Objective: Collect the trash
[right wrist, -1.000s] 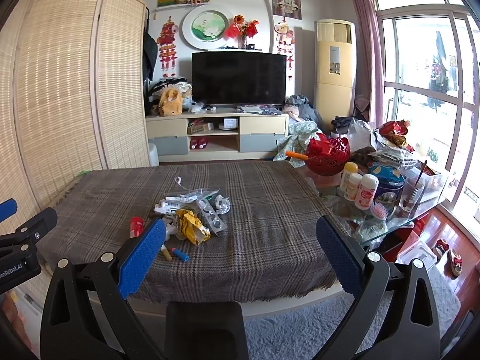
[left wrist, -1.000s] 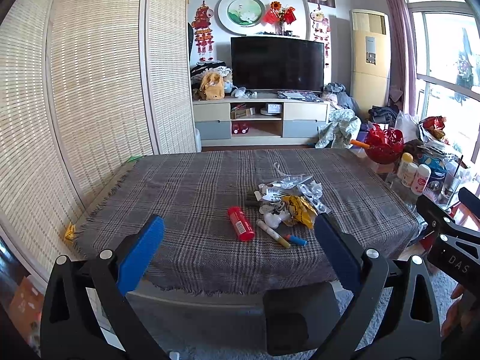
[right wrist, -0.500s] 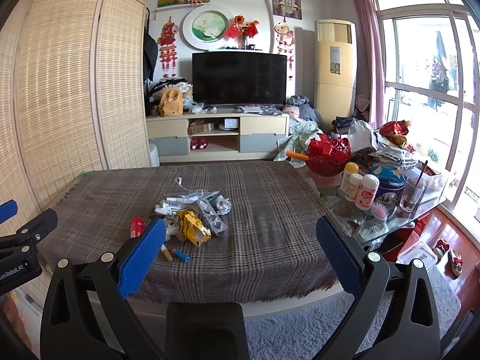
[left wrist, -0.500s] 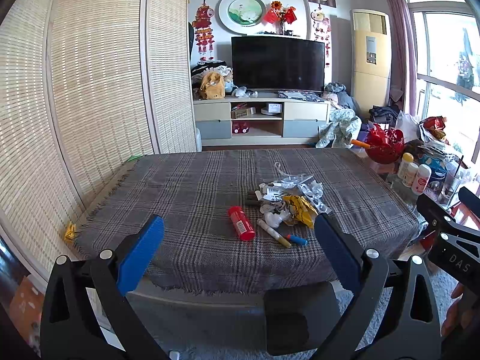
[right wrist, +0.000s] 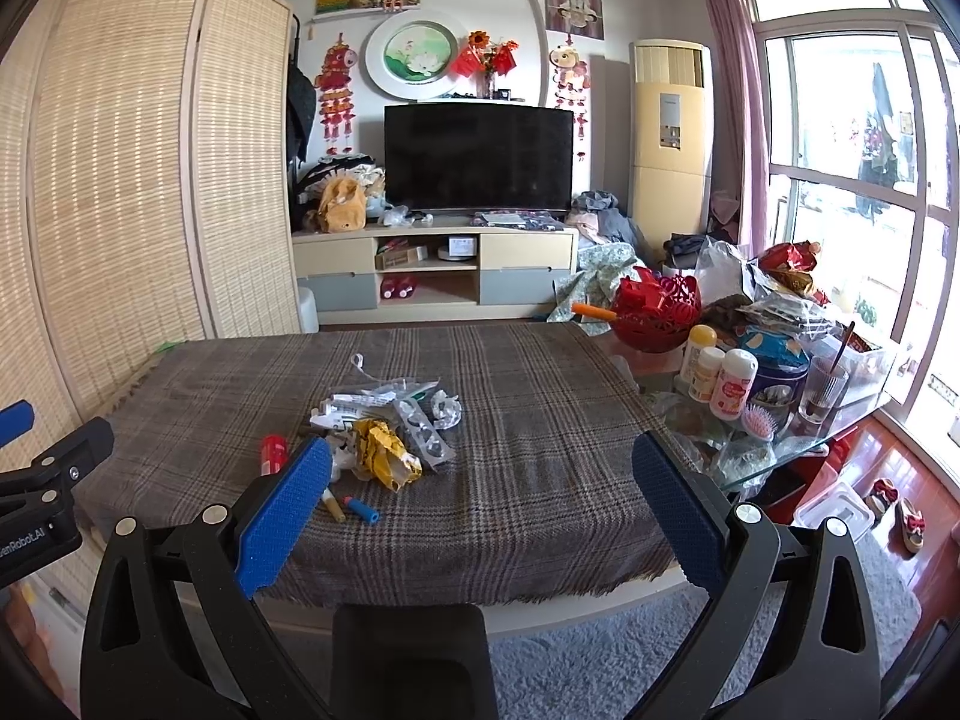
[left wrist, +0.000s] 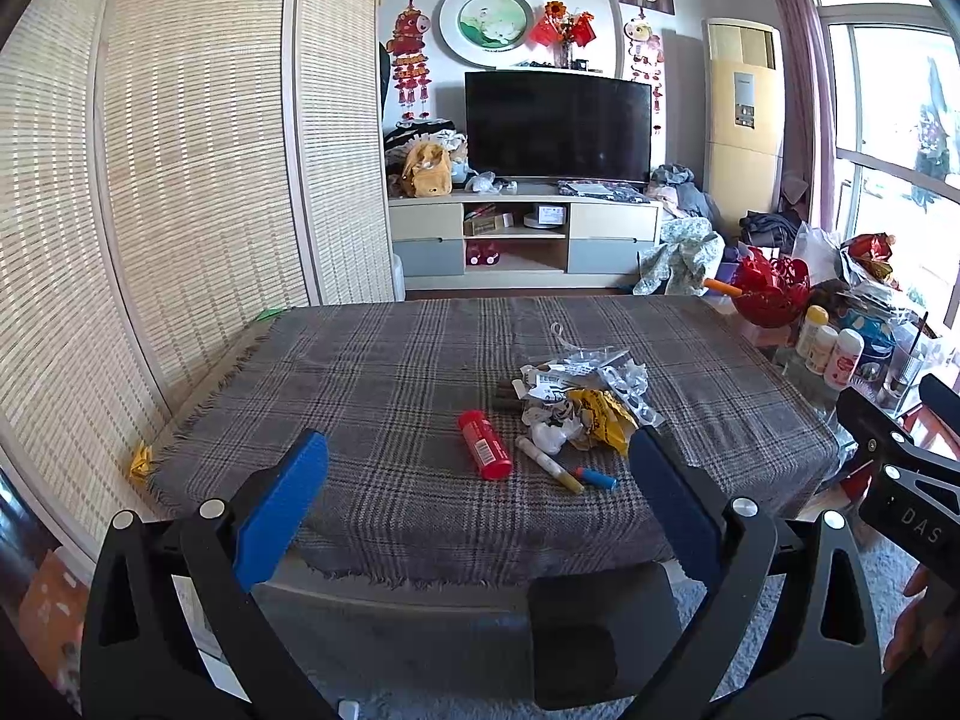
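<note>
A pile of crumpled wrappers [left wrist: 579, 396] lies on the plaid-covered table [left wrist: 372, 372], with a yellow wrapper [left wrist: 603, 414] at its front. It also shows in the right wrist view [right wrist: 384, 426]. A red tube [left wrist: 485, 444], a white-and-gold marker [left wrist: 549, 463] and a small blue cap [left wrist: 594, 478] lie just in front of the pile. My left gripper [left wrist: 477, 504] is open and empty, held off the table's near edge. My right gripper [right wrist: 480, 507] is open and empty, also short of the near edge, to the right of the left one.
A glass side table [right wrist: 798, 420] at the right holds bottles [right wrist: 732, 384], a red basket [right wrist: 657, 312], a hairbrush and bags. A TV stand [right wrist: 438, 264] is beyond the table, bamboo screens [left wrist: 180, 180] at the left, grey rug [right wrist: 570, 660] below.
</note>
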Tool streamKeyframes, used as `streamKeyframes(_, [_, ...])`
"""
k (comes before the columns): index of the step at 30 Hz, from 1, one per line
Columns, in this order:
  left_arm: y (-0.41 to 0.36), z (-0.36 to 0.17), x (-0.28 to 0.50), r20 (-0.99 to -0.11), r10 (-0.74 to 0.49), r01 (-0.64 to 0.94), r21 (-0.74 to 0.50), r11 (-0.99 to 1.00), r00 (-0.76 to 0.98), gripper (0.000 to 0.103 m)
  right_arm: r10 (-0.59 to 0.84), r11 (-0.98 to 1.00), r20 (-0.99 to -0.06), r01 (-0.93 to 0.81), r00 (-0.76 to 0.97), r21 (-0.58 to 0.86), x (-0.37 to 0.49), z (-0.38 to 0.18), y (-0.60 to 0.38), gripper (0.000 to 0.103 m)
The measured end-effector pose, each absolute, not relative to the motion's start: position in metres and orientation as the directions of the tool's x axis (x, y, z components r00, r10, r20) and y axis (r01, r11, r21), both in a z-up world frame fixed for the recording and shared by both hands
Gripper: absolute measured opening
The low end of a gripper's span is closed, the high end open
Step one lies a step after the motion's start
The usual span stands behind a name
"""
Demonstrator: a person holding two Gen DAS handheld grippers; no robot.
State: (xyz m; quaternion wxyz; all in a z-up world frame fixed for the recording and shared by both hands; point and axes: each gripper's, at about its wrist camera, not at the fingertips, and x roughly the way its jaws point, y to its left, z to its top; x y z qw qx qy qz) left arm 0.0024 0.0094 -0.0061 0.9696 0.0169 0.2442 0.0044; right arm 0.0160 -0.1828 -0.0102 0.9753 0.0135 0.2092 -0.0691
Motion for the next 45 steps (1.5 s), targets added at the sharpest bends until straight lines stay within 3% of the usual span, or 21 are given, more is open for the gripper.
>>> streamKeyframes(10, [0.014,-0.021,0.021,-0.532,0.015,-0.007,0.017,1.000,0.846,0.095,-0.086,0.990,-0.436,0.126,0.896,0.063,0.030,-0.022,-0.197,0.100])
streamKeyframes(19, [0.002,-0.060,0.071,-0.639,0.055,-0.015,0.067,0.998,0.768,0.095,-0.043,0.991,-0.526,0.102,0.849,0.084,0.078,-0.056,-0.212,0.100])
streamKeyframes(33, [-0.001,-0.105,0.143,-0.739,0.069,-0.018,0.077,0.997,0.671,0.095,0.016,0.999,-0.616,0.012,0.788,0.042,0.149,-0.103,-0.212,0.100])
streamKeyframes(37, [-0.003,-0.123,0.161,-0.765,0.081,-0.022,0.087,0.996,0.639,0.091,0.068,0.997,-0.628,-0.023,0.775,0.079,0.171,-0.111,-0.217,0.100])
streamKeyframes(42, [-0.009,-0.138,0.173,-0.784,0.061,0.007,0.083,0.997,0.617,0.081,0.162,0.986,-0.645,-0.098,0.747,0.134,0.204,-0.118,-0.205,0.076])
streamKeyframes(45, [-0.012,-0.149,0.182,-0.799,0.046,0.030,0.081,0.996,0.600,0.074,0.192,0.981,-0.658,-0.150,0.728,0.120,0.224,-0.125,-0.187,0.071])
